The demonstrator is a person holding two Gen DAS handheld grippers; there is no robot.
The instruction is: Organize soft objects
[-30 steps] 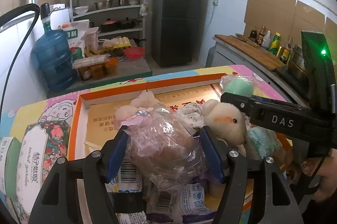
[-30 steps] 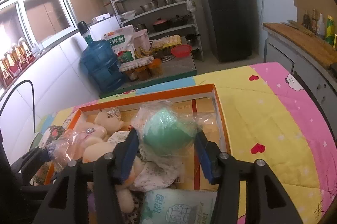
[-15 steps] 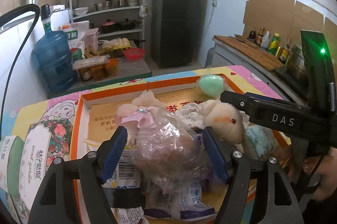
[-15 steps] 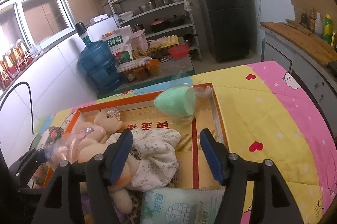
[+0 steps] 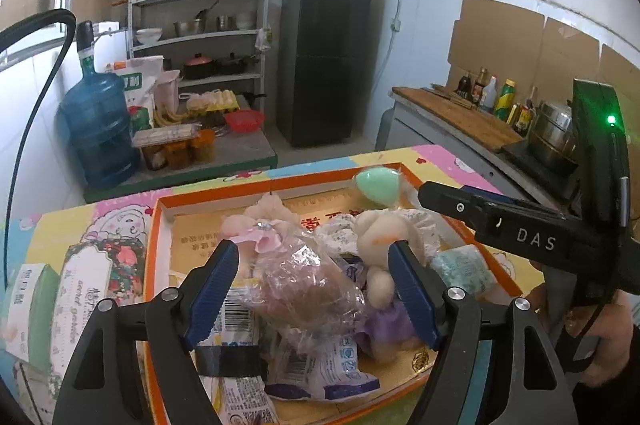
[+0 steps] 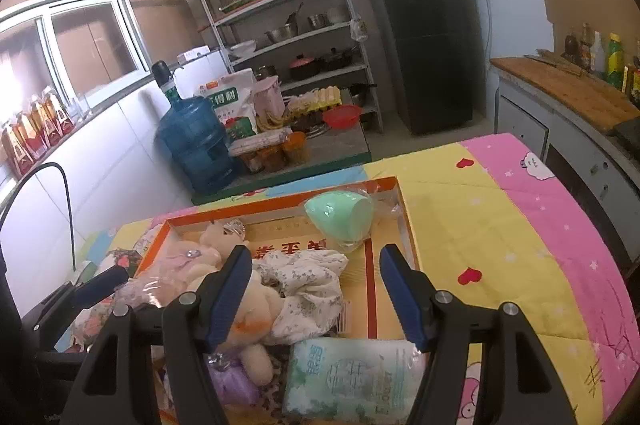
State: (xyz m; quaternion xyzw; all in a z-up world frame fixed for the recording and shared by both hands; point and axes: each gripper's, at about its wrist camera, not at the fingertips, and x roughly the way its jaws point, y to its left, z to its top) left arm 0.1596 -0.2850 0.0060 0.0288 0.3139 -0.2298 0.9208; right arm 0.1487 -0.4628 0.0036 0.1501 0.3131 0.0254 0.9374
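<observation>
Left wrist view: left gripper [image 5: 314,291] was pinching the bagged brown plush [image 5: 308,289] a sec ago; now its jaws are opening, blue pads clear of the plastic on both sides, bag still between them but lying on the heap w/ no grip on it. So this item counts as dropped off. It rests in the orange box [image 5: 160,225], on top of tissue packs [image 5: 320,361], just beside the cream bear [image 5: 380,245] and a pink bow plush [image 5: 256,233] behind. The person's hand [image 5: 600,337] holding the other tool sits at the right edge.

Right wrist view: right gripper [image 6: 314,299] had the green sponge egg [image 6: 340,217] in its pads a sec ago; now jaws stand spread, nothing between them, no further widening. The egg, in its clear wrap, lies at the box's far right corner, well apart from the pads and touching the far wall or close to it; can't tell which. Below the gripper: floral cloth [image 6: 308,281], cream bear, a pale green tissue pack [image 6: 352,381] nearest the cam.

Meaning for the task: both soft items look delivered into the box at once, both tools free. Judged from the layout, most soft things are already boxed; next is prob. backing off to fetch whatever is left outside, though none is clearly visible on the quilt [image 6: 500,225].
</observation>
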